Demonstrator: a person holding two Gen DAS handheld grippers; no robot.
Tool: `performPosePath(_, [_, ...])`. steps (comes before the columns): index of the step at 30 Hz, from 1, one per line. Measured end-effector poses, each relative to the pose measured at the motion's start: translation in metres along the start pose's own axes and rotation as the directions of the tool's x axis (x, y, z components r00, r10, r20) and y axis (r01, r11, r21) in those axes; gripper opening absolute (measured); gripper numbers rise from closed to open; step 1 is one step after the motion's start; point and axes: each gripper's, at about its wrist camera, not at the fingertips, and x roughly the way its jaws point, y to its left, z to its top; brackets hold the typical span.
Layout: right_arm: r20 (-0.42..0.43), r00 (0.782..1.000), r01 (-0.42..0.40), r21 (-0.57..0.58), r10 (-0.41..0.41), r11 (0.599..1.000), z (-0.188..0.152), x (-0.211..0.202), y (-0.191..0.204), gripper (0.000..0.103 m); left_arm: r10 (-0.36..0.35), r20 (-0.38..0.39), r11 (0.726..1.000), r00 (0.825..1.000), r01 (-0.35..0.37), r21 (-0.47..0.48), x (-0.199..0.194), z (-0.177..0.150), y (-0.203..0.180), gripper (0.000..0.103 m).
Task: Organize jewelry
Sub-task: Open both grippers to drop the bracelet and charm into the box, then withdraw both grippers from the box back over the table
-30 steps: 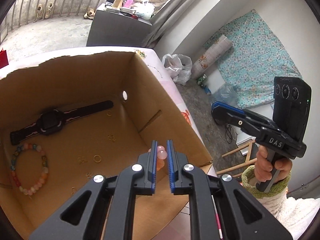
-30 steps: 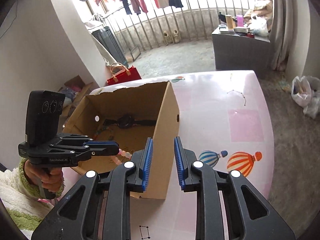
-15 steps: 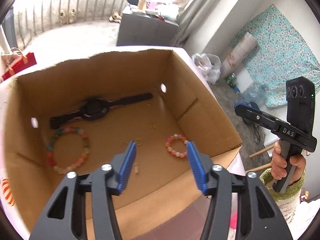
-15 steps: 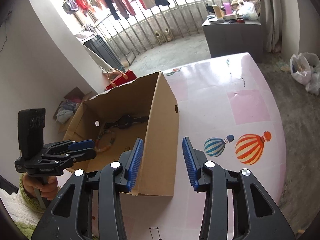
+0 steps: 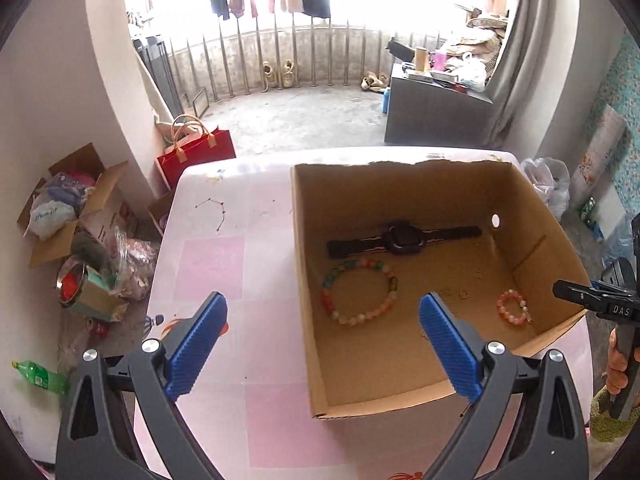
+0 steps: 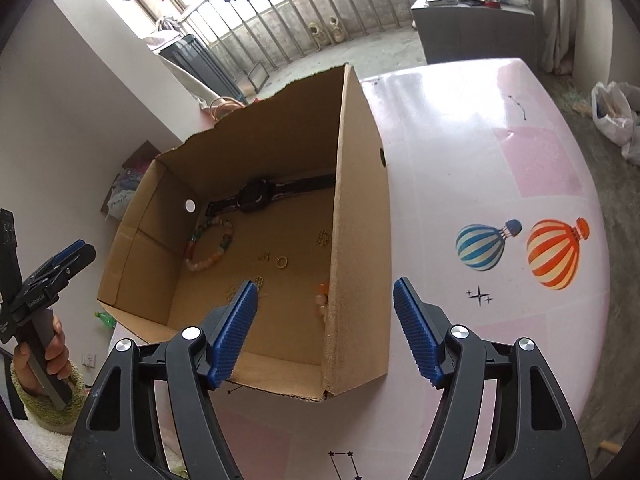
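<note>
1. My left gripper (image 5: pixel 320 320) has just been opening; its jaws now stand spread wide, nothing between them, above the table (image 5: pixel 208 264) and the left wall of the cardboard box (image 5: pixel 304 280).
2. Inside the box, left to right in the left wrist view: the multicoloured bead bracelet (image 5: pixel 358 292) by the left wall, the black watch (image 5: pixel 404 236) toward the far wall, a small gold ring (image 5: pixel 463 293), and the pink bead bracelet (image 5: pixel 513 307) near the right corner.
3. My right gripper (image 6: pixel 324 328) has also just been opening, jaws apart and empty, straddling the box's right wall.
4. I judge a drop-off is finished; next I must find another loose piece.
5. The right wrist view alone shows the table's right side with balloon prints (image 6: pixel 520 248), and no jewelry there.
</note>
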Motion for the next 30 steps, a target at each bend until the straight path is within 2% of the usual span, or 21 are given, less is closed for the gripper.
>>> performPosePath(2, [-0.038, 0.999, -0.027, 0.008, 0.027, 1.0, -0.001, 0.009, 0.001, 0.067, -0.034, -0.027, 0.998, 0.999, 0.033, -0.054, 0.008, -0.011, 0.016, 0.095])
performPosePath(4, [-0.053, 0.998, -0.021, 0.006, 0.021, 1.0, -0.003, 0.012, 0.004, 0.07, -0.12, -0.058, 0.986, 0.991, 0.113, -0.121, 0.02, -0.021, 0.026, 0.095])
performPosePath(5, [-0.056, 0.998, -0.009, -0.006, 0.009, 1.0, -0.003, 0.012, 0.007, 0.07, -0.182, -0.073, 0.973, 0.981, 0.169, -0.156, 0.025, -0.024, 0.027, 0.095])
performPosePath(7, [-0.063, 0.998, 0.019, -0.025, -0.021, 1.0, -0.003, 0.013, 0.012, 0.07, -0.306, -0.094, 0.935, 0.947, 0.28, -0.219, 0.037, -0.031, 0.028, 0.095])
performPosePath(10, [-0.071, 0.997, 0.035, -0.031, -0.038, 0.999, -0.003, 0.012, 0.013, 0.07, -0.419, -0.107, 0.888, 0.902, 0.382, -0.258, 0.045, -0.038, 0.024, 0.095])
performPosePath(15, [-0.1, 0.994, 0.037, -0.029, -0.04, 0.999, -0.007, 0.01, 0.017, 0.07, -0.371, -0.084, 0.913, 0.925, 0.346, -0.216, 0.037, -0.041, 0.016, 0.095])
performPosePath(23, [-0.106, 0.993, 0.046, -0.02, -0.048, 0.999, -0.033, 0.003, 0.031, 0.07, -0.356, -0.079, 0.917, 0.931, 0.331, -0.222, 0.022, -0.056, 0.022, 0.095])
performPosePath(30, [-0.061, 0.998, 0.032, 0.001, -0.031, 1.0, -0.064, -0.012, 0.032, 0.071, -0.354, -0.065, 0.92, 0.933, 0.335, -0.202, 0.001, -0.084, 0.024, 0.095])
